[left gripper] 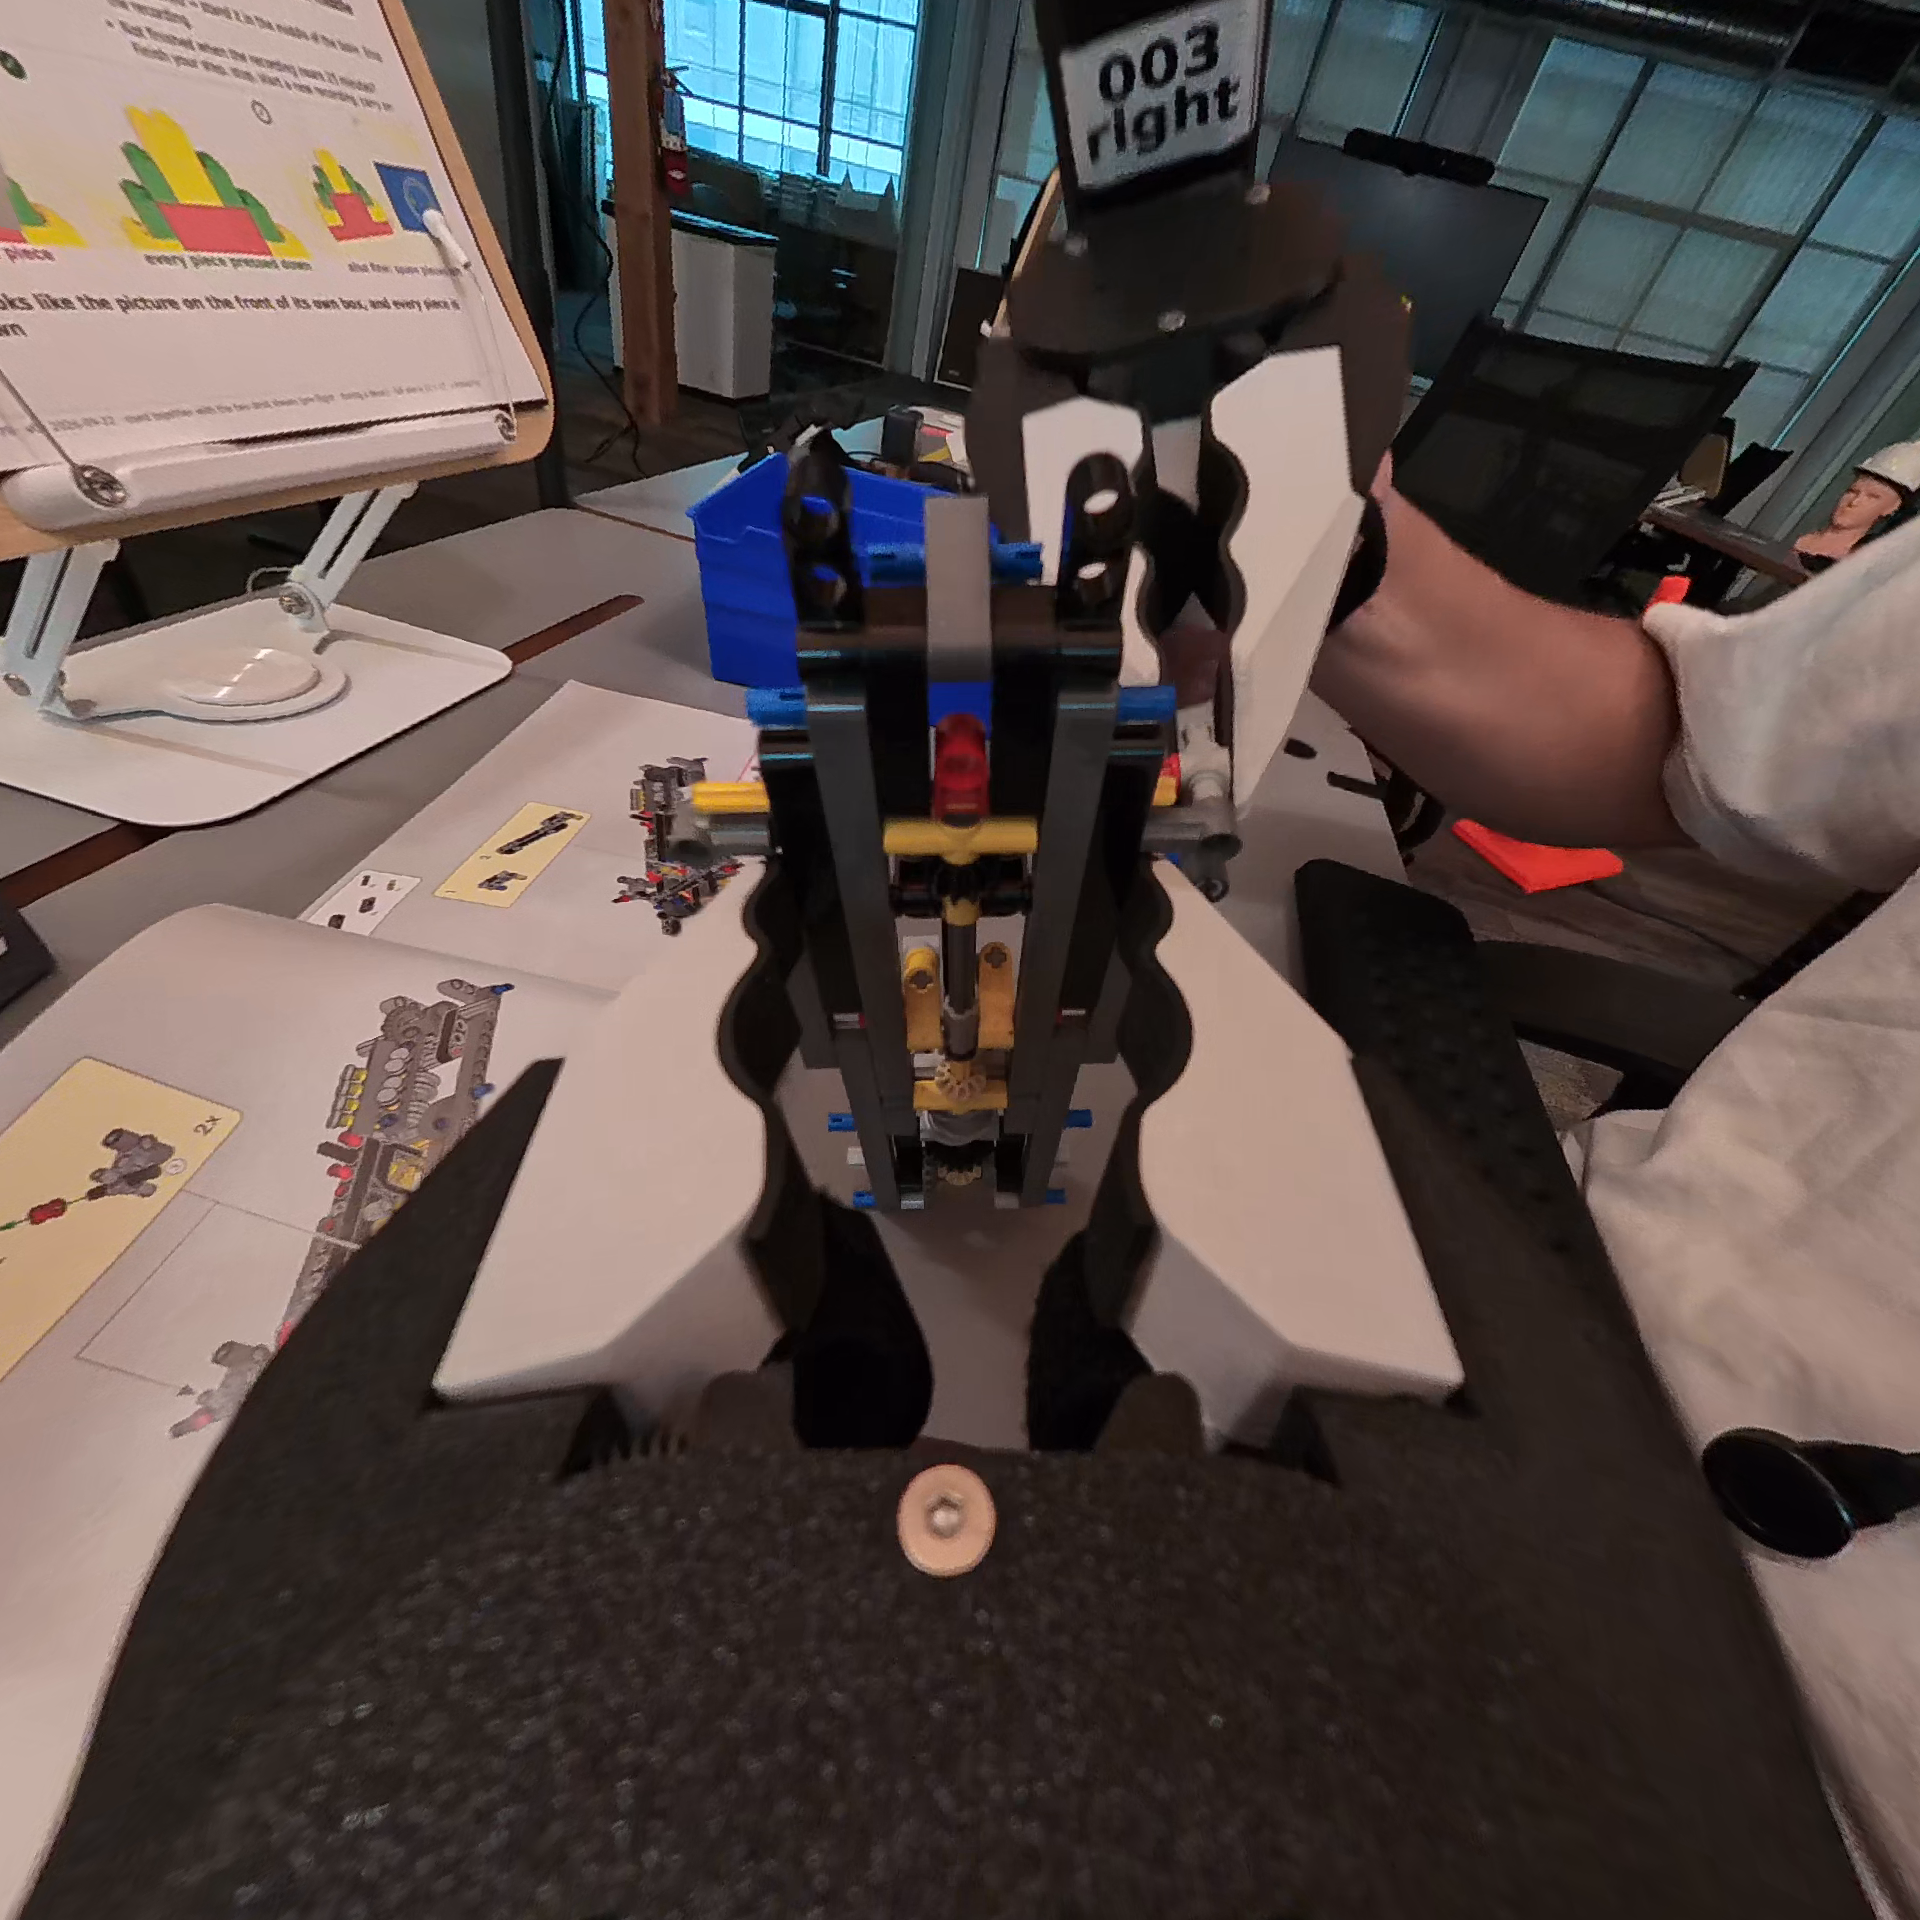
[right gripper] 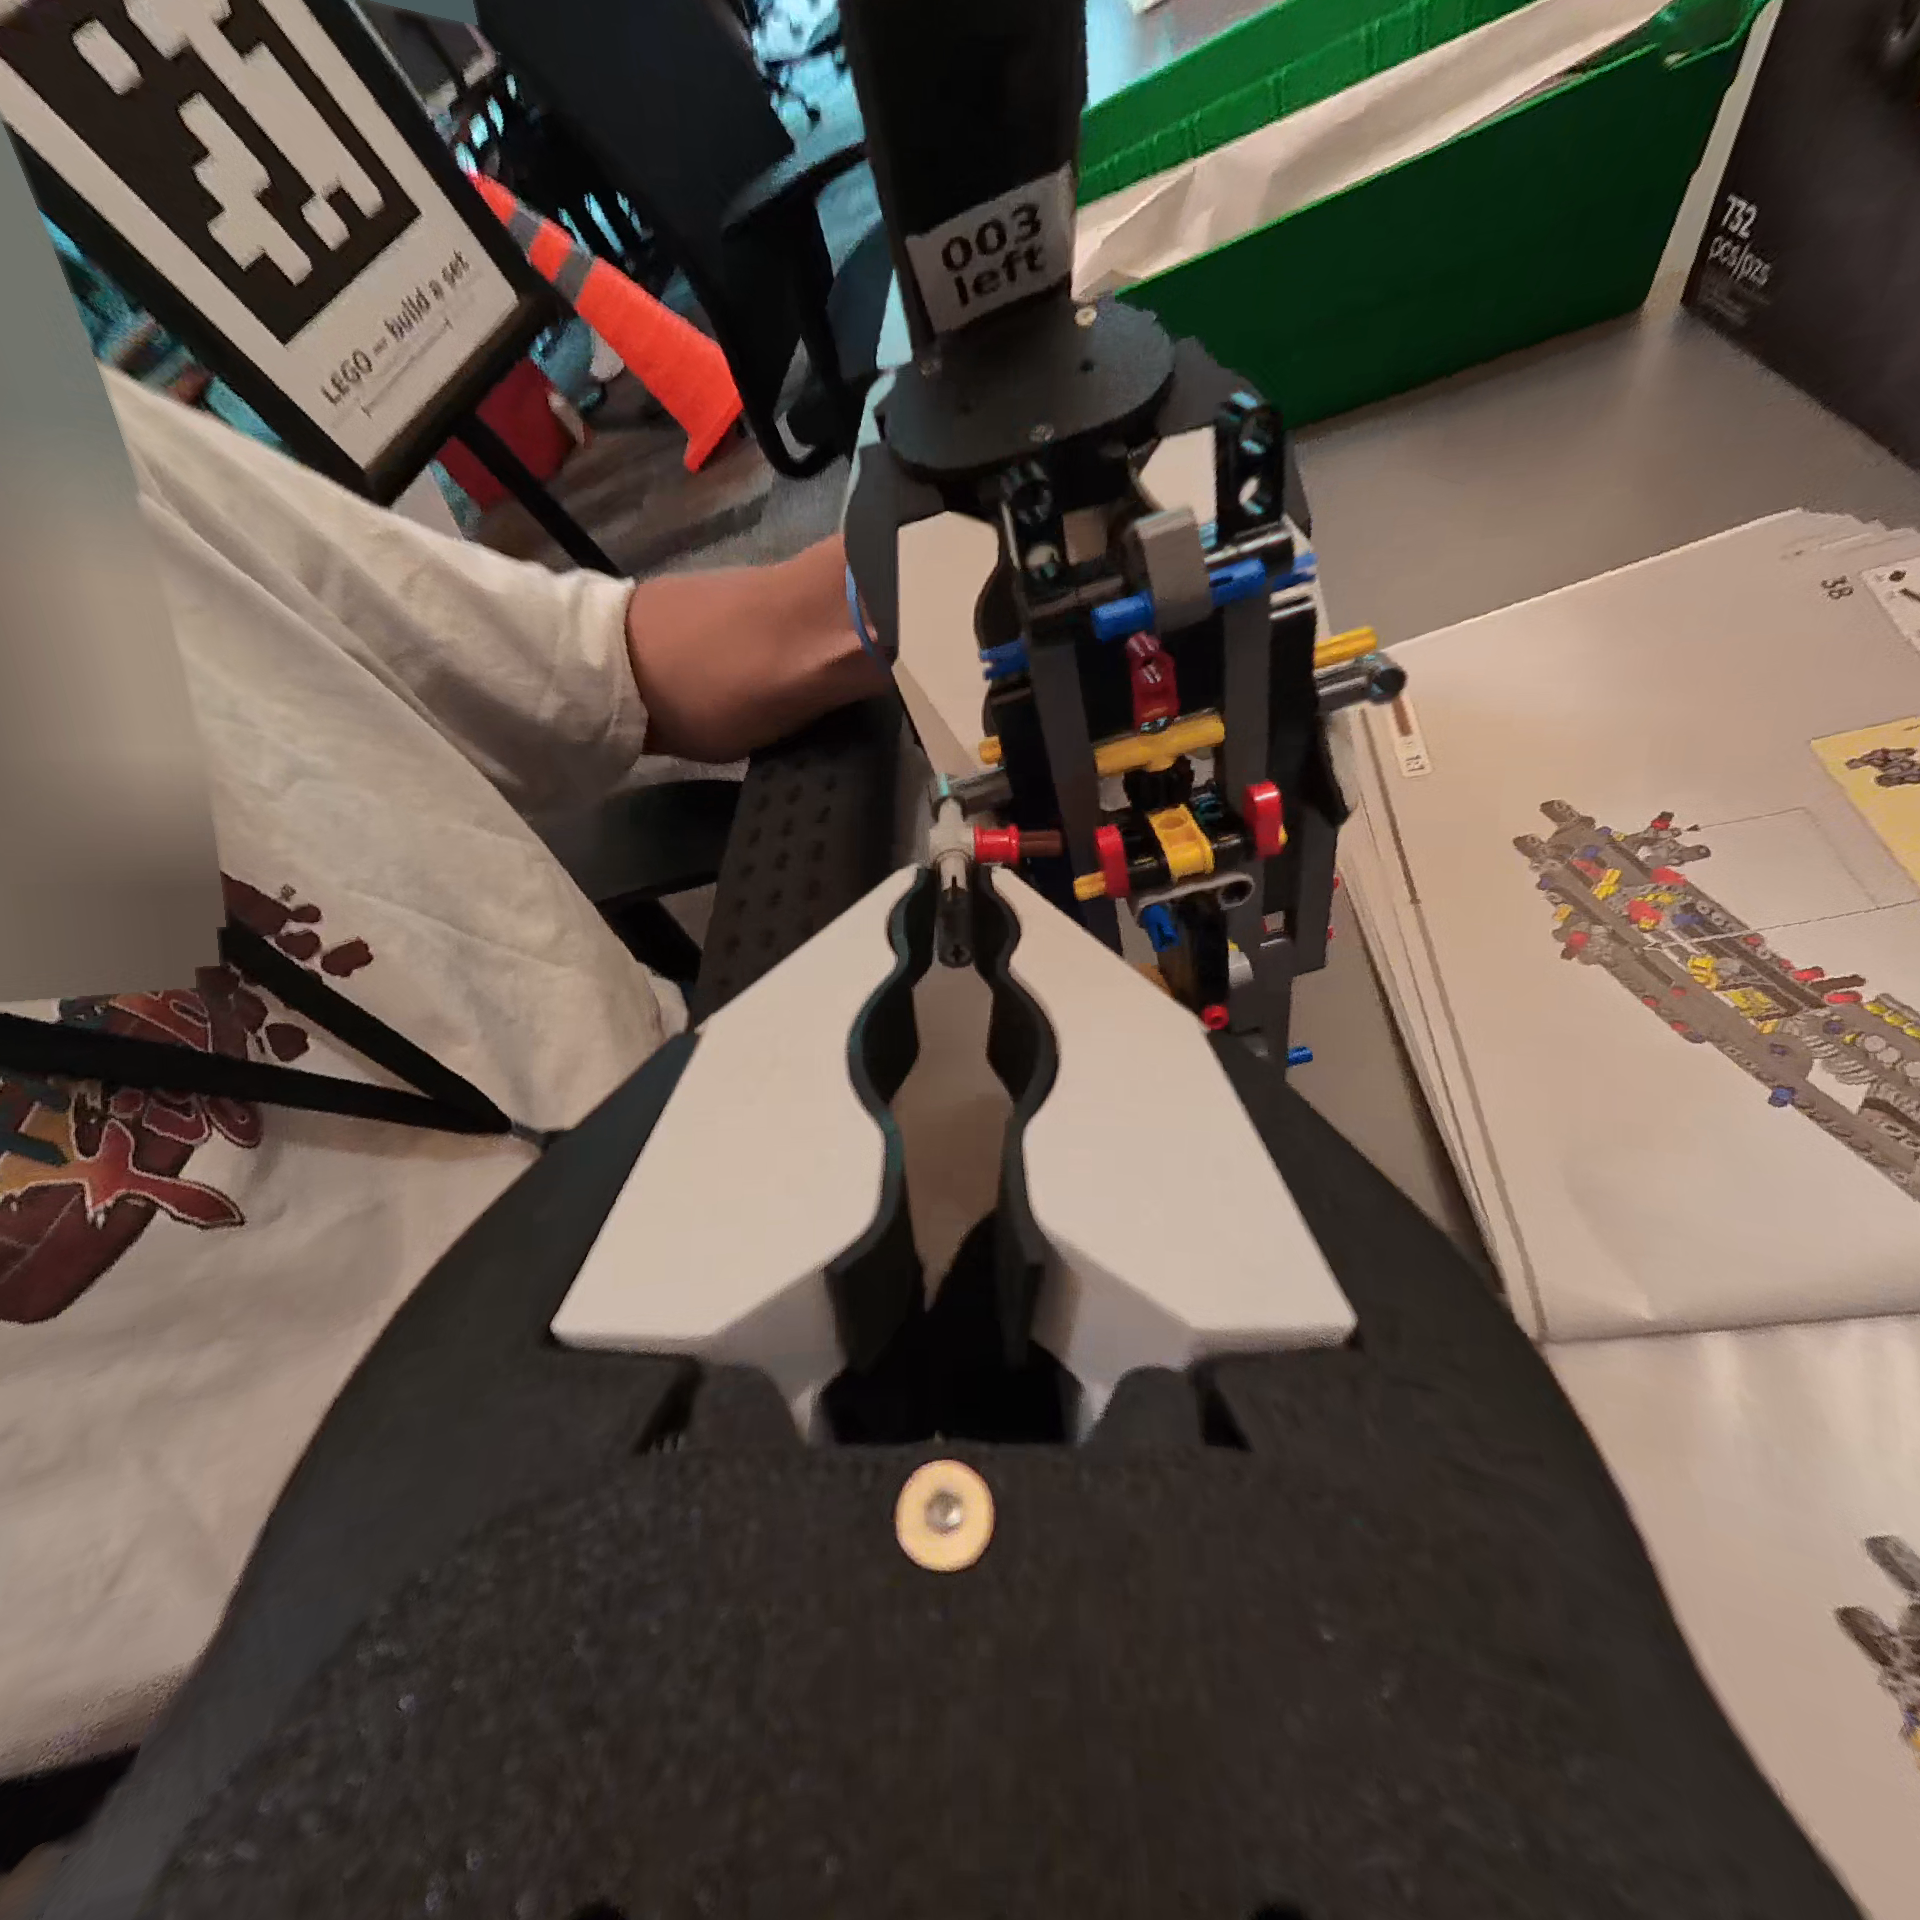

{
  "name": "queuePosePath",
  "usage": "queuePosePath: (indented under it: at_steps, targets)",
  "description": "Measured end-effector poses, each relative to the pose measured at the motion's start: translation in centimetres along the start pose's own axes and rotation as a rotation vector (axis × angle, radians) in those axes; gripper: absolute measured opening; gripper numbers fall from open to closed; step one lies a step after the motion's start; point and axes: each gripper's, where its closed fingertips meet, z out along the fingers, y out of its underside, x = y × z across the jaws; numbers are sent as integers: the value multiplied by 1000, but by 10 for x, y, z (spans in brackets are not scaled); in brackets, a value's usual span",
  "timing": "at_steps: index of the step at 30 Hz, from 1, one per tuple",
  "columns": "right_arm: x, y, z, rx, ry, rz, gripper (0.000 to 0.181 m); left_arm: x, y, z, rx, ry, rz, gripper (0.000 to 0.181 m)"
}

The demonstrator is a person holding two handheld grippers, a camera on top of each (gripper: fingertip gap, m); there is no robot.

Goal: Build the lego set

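While the left tool [left gripper: 951, 925] clamps the lego frame [left gripper: 951, 831], the right tool [right gripper: 954, 904] pinches its axle [right gripper: 951, 883].

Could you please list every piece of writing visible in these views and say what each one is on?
I will not quote wording; these bear it:
White label on the right gripper.
White label on the left gripper.
Instruction sheet on the stand.
Black-and-white marker sign.
Dark box.
Open booklet: small page numbers.
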Motion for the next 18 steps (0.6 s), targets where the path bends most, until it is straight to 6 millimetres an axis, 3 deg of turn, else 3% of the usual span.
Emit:
queuePosePath:
  at_steps: [6, 14, 18]
  targets:
    - [-5, 3, -1, -223, 104, -237, 5, 7, 2, 0, -34, 9, 36, 60]
    - [-5, 4, 2, -113, -47, -38, 5, 5, 1, 1, -31, -16, 40, 60]
    - [-5, 4, 3, -80, -54, -31, 5, 5, 1, 0, -33, -20, 48, 60]
